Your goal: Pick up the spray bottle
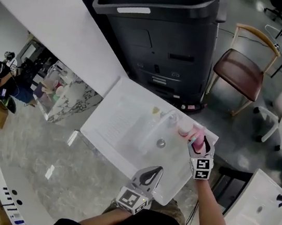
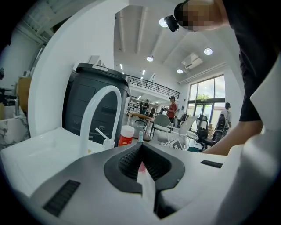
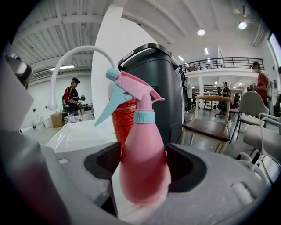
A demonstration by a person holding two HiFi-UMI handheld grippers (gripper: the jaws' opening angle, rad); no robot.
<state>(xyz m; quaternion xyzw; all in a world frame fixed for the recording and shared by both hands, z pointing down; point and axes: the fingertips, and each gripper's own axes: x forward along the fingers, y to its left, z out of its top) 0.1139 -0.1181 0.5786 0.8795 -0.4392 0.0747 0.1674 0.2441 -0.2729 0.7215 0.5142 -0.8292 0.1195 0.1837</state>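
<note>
The pink spray bottle [image 3: 142, 162] stands upright at the far right corner of the white sink [image 1: 123, 122]. It is between the jaws of the right tool [image 1: 199, 141], whose pads appear to press both its sides. Just behind it stands a red tub [image 3: 123, 121] with a white lid; what either holds cannot be seen. The left tool [image 2: 141, 147] hovers near the sink's front edge, jaws together and empty.
</note>
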